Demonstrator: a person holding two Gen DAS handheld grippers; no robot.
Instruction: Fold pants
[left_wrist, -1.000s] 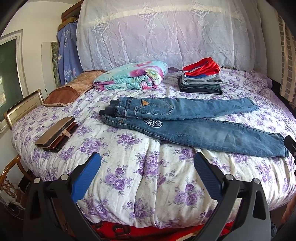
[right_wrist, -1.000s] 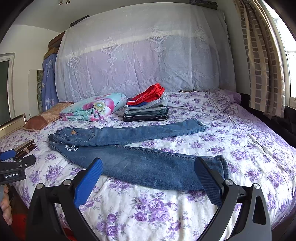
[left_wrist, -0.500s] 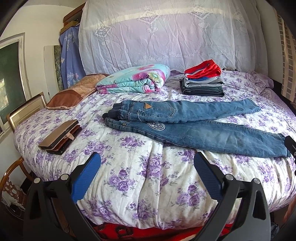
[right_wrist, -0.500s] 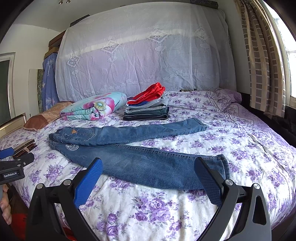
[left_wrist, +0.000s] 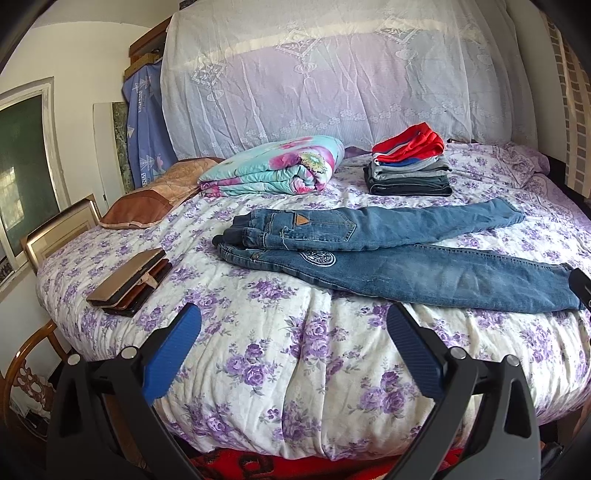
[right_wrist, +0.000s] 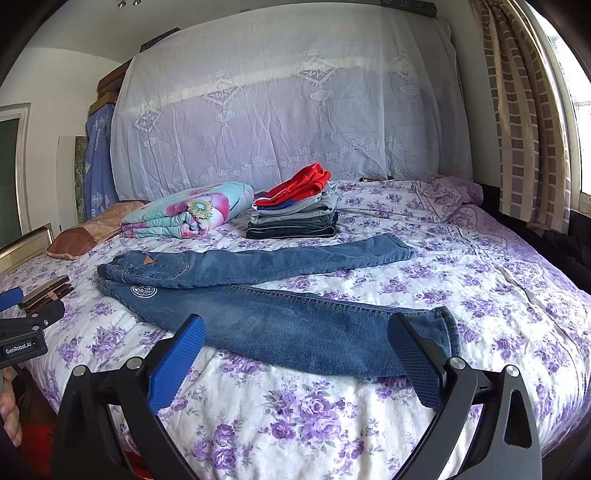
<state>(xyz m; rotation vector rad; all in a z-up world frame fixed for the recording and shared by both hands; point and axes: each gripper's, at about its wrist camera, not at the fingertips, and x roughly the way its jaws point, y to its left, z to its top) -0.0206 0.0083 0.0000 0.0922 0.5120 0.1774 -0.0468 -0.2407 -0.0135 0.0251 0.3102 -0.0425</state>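
Floral purple bedspread (right_wrist: 480, 280) carries unfolded jeans (right_wrist: 295, 321); both tongs (left_wrist: 293, 343) (right_wrist: 295, 347) gape, empty.

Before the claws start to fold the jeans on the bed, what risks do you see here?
1. The jeans have their legs spread apart, so one fold may come out crooked unless the legs are aligned first.
2. The near leg's hem lies close to the bed edge, so a pull may drag it off.
3. Both the left claw and the right claw are open and empty; a shallow pinch may catch the floral sheet too.
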